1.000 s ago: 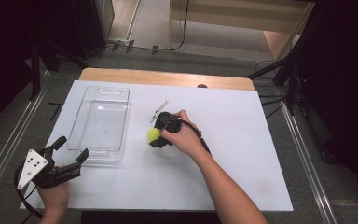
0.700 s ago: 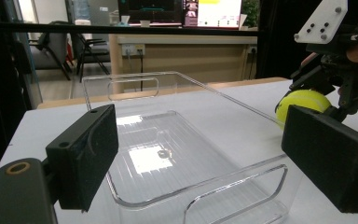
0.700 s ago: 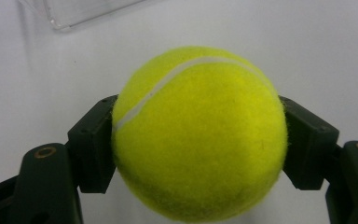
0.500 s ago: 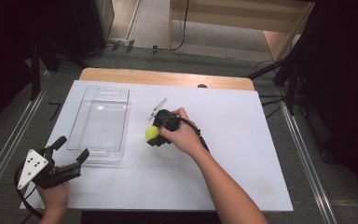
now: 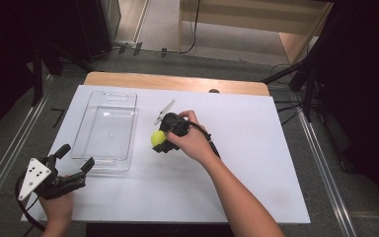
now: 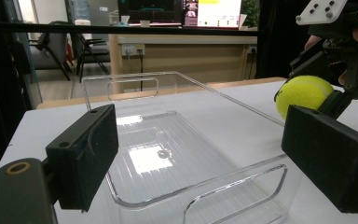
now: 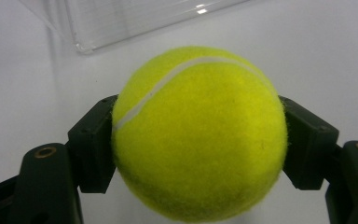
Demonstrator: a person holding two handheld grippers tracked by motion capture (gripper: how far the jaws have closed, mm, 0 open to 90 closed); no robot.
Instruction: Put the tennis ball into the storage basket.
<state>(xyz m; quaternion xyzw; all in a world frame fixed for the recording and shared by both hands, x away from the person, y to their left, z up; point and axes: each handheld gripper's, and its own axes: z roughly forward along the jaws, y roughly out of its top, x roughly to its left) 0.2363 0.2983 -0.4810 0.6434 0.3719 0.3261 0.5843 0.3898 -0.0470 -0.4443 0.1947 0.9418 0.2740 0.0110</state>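
A yellow-green tennis ball (image 5: 156,139) hangs just above the white tabletop, a short way right of the clear plastic tray (image 5: 85,123). My right gripper (image 5: 159,141) is shut on it, and in the right gripper view both black pads press the sides of the ball (image 7: 200,135), with the tray's edge (image 7: 121,21) beyond it. My left gripper (image 5: 76,156) rests at the tray's near end with its jaws wide open and nothing between them. From the left gripper view I look along the empty tray (image 6: 168,140) and see the ball (image 6: 305,94) held at the right.
The white board (image 5: 256,163) lies on a wooden table whose far edge (image 5: 177,81) shows behind it. A small dark spot (image 5: 213,91) sits at the board's far edge. Black stands and metal floor rails flank the table.
The right gripper with the ball has edged slightly left, toward the tray. The left gripper has stayed where it was.
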